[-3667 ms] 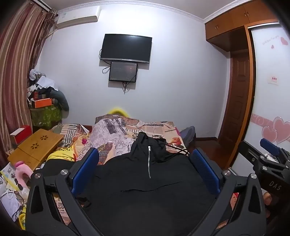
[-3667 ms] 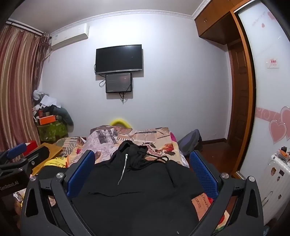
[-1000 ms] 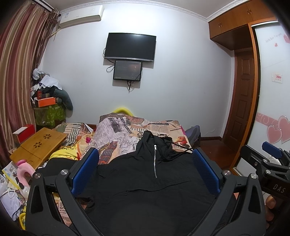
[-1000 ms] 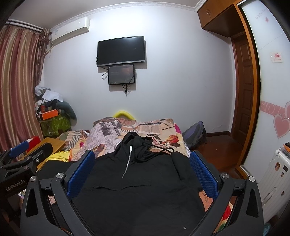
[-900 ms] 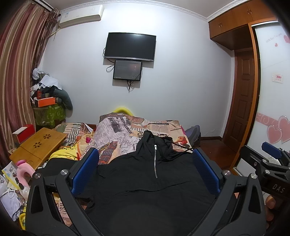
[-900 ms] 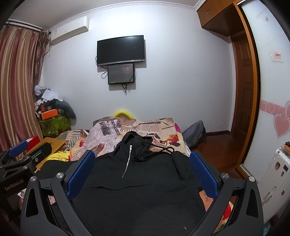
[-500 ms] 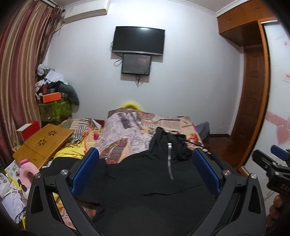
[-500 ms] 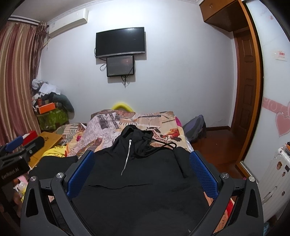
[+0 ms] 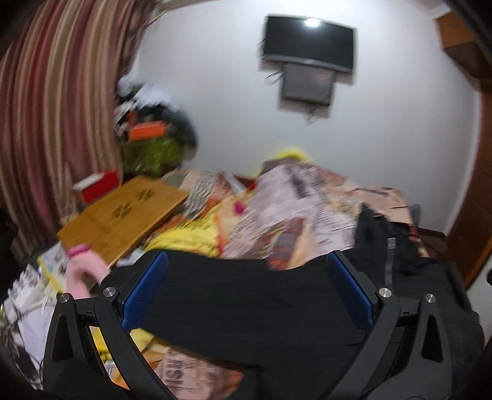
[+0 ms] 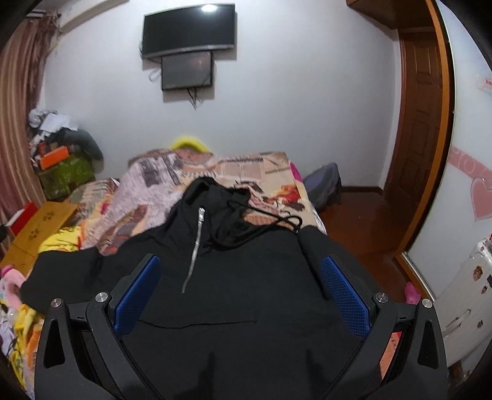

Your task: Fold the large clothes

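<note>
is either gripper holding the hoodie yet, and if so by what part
Nothing is held. The left gripper and the right gripper are both open above the black hoodie, with nothing between their fingers.

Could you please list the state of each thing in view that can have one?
black hoodie: spread flat on the bed, unfolded, zipper closed.
hoodie's left sleeve: stretched out sideways.
left gripper: open, empty.
right gripper: open, empty.
wall TV: off.
wooden door: closed.

Holding left gripper [image 9: 246, 289] with jaws spread wide, nothing between the blue pads [image 9: 144, 295], view blurred and tilted. Holding right gripper [image 10: 241, 294] level, jaws equally wide apart, gripping nothing.
</note>
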Motion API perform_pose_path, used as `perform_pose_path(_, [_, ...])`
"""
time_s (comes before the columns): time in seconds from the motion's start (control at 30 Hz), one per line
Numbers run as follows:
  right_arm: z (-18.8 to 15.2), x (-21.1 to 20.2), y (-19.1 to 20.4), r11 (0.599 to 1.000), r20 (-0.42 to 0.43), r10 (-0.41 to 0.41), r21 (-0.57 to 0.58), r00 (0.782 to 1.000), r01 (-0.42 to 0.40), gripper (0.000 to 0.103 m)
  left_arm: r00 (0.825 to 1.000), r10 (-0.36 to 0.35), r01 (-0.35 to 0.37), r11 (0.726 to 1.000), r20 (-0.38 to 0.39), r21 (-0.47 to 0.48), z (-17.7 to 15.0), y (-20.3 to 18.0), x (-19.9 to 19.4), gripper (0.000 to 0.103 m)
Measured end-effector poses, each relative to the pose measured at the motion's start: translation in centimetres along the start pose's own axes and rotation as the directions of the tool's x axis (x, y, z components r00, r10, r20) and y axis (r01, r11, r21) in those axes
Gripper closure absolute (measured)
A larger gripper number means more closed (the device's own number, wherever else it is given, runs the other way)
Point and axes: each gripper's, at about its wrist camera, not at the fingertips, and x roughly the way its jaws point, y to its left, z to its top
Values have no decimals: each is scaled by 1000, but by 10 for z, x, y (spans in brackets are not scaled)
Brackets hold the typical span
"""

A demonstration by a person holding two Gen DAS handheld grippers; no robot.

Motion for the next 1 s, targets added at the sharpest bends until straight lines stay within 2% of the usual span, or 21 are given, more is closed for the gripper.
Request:
perform_pose_path(0.13, [-4,25,1,1000,-75,-28,-2,997,28,0,990,82,-93,991,-115,-95,-13,51,44,0])
perform_pose_path(0.2, [-5,35,1,999,-102,-32,-6,994,32,0,974,125,-153,978,-187,-145,-24,81,67,3])
perform_pose_path(0.27, [-5,46,3,999,-130,-31,-13,991,30,0,954,144,-198,961,-262,-193,-38,108,87,11])
perform_pose_path(0.33, [-7,54,6,1000,-156,-23,-20,987,20,0,936,126,-215,944,-329,-252,-52,134,104,17])
perform_pose_path(0.47, [-11,65,14,999,-196,-9,-34,981,3,0,906,36,-218,894,-422,-391,-80,170,126,34])
perform_pose_path(0.6, [-12,74,23,999,-215,1,-50,977,-12,1,881,-62,-200,849,-469,-489,-102,187,139,39])
perform_pose_path(0.73, [-11,78,29,998,-223,8,-65,975,-23,1,872,-142,-172,807,-469,-565,-115,198,152,40])
perform_pose_path(0.8, [-10,81,31,997,-225,10,-66,974,-26,1,868,-174,-154,796,-466,-585,-117,199,155,40])
perform_pose_path(0.83, [-10,81,32,997,-227,12,-65,974,-28,1,866,-184,-151,791,-466,-593,-118,200,159,41])
perform_pose_path(1.0, [-10,81,33,998,-231,13,-57,973,-27,1,869,-135,-205,778,-477,-594,-117,208,163,65])
